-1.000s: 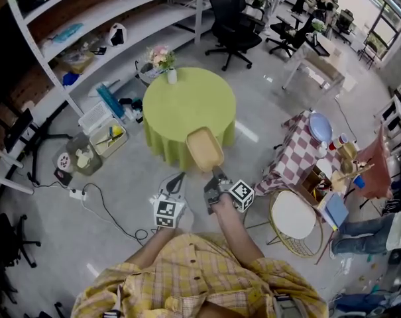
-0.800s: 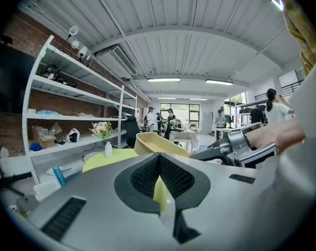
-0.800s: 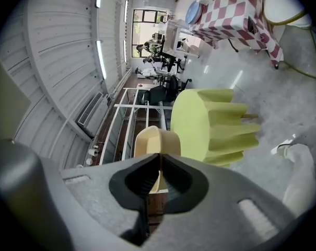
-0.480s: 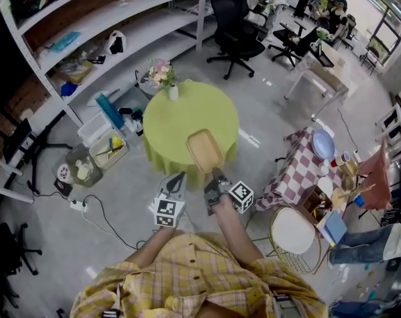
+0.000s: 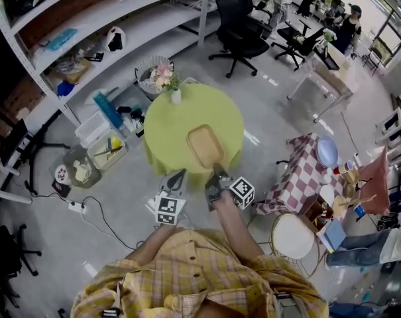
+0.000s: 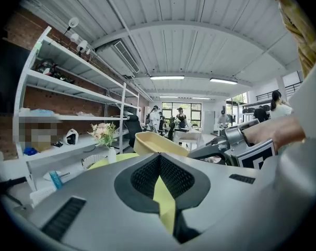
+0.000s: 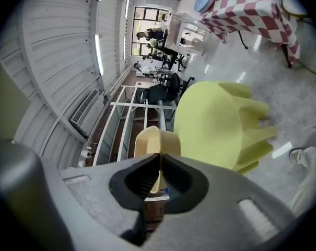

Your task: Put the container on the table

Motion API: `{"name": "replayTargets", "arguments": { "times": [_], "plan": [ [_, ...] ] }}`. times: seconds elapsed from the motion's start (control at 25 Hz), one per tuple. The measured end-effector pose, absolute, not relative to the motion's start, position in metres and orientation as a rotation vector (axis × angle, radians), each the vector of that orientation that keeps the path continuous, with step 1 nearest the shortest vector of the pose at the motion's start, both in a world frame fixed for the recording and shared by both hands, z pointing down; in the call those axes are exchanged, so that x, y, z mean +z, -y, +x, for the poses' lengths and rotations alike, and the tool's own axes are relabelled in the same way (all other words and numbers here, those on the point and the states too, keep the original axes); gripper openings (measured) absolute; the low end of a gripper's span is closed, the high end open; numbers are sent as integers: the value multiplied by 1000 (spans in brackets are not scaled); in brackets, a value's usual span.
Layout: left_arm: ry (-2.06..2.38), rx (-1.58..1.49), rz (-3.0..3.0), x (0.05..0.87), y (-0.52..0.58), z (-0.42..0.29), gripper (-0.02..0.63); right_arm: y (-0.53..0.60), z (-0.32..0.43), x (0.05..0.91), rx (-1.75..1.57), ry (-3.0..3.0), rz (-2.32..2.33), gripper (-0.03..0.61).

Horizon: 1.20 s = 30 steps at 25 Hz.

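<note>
A shallow tan container [image 5: 205, 146] hangs above the near part of a round table with a green cloth [image 5: 170, 128]. My right gripper [image 5: 218, 173] is shut on the container's near rim. In the right gripper view the container [image 7: 156, 139] stands up between the closed pads, with the green table [image 7: 215, 124] beyond it. My left gripper [image 5: 179, 175] is just to the left, shut and holding nothing. The left gripper view shows the container [image 6: 153, 143] and the right gripper [image 6: 220, 148] ahead.
A white vase of flowers [image 5: 167, 79] stands at the table's far left edge. Plastic bins [image 5: 94, 152] and a cable lie on the floor to the left, below long shelves [image 5: 114, 18]. A checkered table [image 5: 305, 167] and a round wicker seat [image 5: 291, 236] are at the right.
The green table has drawn closer and the container, held the same way, has moved from its near edge to over its top. The left gripper has kept its place beside the right.
</note>
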<state>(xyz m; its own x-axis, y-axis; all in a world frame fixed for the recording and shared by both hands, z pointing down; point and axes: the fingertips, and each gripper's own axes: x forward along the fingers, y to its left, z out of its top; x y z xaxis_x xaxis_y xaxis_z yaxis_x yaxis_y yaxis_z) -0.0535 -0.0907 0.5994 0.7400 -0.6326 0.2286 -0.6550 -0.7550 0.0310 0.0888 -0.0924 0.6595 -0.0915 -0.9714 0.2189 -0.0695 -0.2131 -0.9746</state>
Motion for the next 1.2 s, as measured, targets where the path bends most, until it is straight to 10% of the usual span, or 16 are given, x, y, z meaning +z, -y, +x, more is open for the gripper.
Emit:
{"name": "replayTargets", "arguments": {
  "times": [1.2],
  "plan": [
    [1020, 327, 2813, 612, 175, -17, 6, 174, 115, 661, -1432, -1226, -1365, 17]
  ]
}}
